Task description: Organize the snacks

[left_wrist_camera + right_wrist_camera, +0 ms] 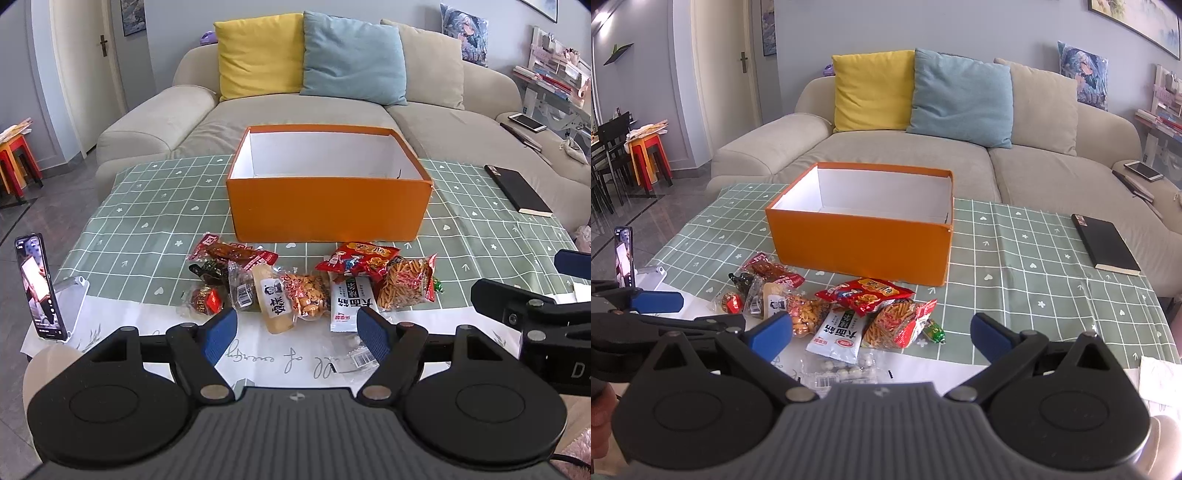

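An empty orange box (328, 206) (860, 240) with a white inside stands on the green checked tablecloth (147, 221). In front of it lies a heap of snack packets: a red bag (356, 258) (866, 293), a pack of orange sticks (406, 284) (899, 323), a white sachet (349, 301) (838, 334), a peanut pack (308, 295) (805, 312) and a clear pack of small balls (842, 369). My left gripper (297, 334) hovers open just short of the heap, holding nothing. My right gripper (881, 330) is open too, with the heap between its blue fingers and beyond them.
A phone (38, 288) stands on a holder at the table's left edge. A black notebook (517, 190) (1106, 245) lies at the right. A beige sofa (295, 110) with cushions runs behind the table. White paper (280, 354) covers the near table edge.
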`<state>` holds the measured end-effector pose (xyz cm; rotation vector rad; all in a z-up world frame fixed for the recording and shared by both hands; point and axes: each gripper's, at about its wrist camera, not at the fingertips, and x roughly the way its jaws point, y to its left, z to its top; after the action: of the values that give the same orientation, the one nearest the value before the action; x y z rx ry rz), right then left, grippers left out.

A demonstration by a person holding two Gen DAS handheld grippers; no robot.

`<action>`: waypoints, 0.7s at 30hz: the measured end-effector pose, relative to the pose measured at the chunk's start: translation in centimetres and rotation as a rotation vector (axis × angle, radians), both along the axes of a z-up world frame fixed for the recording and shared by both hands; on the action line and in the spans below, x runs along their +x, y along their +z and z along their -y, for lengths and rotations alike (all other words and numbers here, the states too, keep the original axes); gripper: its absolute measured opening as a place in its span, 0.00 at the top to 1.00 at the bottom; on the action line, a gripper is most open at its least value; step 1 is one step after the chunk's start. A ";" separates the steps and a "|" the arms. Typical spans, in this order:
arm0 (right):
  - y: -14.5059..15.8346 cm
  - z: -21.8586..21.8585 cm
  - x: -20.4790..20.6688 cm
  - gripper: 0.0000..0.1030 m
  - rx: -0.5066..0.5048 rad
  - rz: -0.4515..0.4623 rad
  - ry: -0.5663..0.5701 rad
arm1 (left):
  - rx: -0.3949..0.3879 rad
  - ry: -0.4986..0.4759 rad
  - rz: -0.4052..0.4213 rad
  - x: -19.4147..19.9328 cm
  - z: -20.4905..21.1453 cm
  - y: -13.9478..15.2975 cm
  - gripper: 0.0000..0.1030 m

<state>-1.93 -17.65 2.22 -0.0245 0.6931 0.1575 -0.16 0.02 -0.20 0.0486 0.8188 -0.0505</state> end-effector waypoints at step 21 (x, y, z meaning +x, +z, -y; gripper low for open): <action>-0.2 0.7 0.4 0.03 0.006 -0.020 -0.010 | 0.001 -0.001 -0.001 0.1 0.2 0.1 0.16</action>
<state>-1.52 -18.34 2.07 -0.0140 0.7127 0.1501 -0.10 -0.15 -0.14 0.0499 0.8198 -0.0506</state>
